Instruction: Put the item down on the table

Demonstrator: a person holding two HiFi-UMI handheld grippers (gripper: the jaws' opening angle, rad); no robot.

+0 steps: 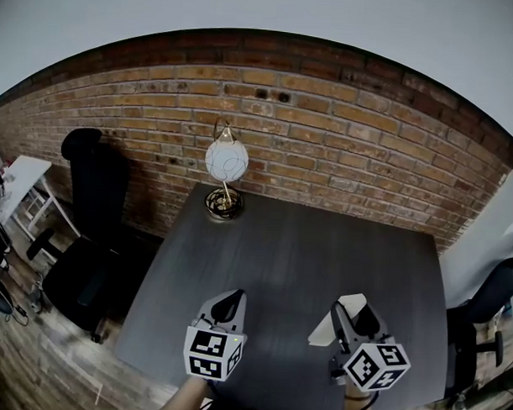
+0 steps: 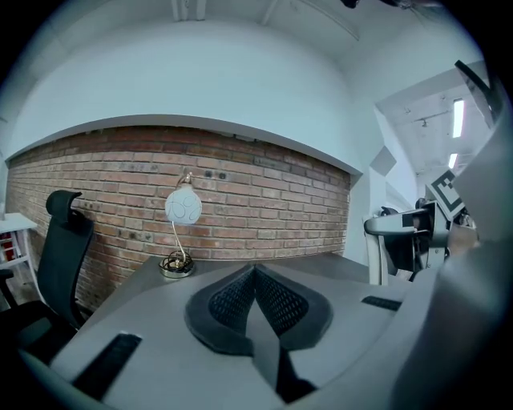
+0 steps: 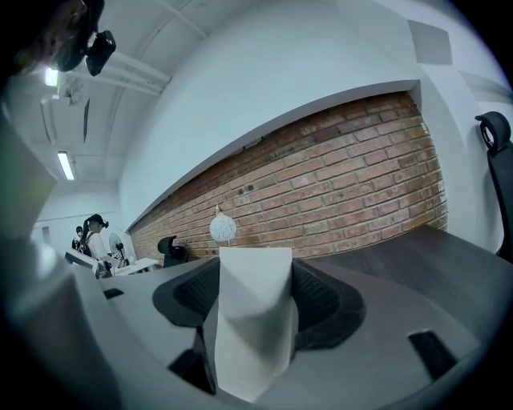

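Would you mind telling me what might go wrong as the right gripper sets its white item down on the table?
1. The white item looks light and folded, and the right gripper clamps it by one part only. If it is released from any height, it may tumble or drift rather than settle.
2. The gripper hangs over the near side of the table, so the item might slide off that edge.

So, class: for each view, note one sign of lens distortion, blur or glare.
Head view: the brick wall bows into an arc. Left gripper view: the corners go black, and the shut left tool looks soft up close. Right gripper view: the white item is slightly blurred, and a ceiling light shines bright at left.
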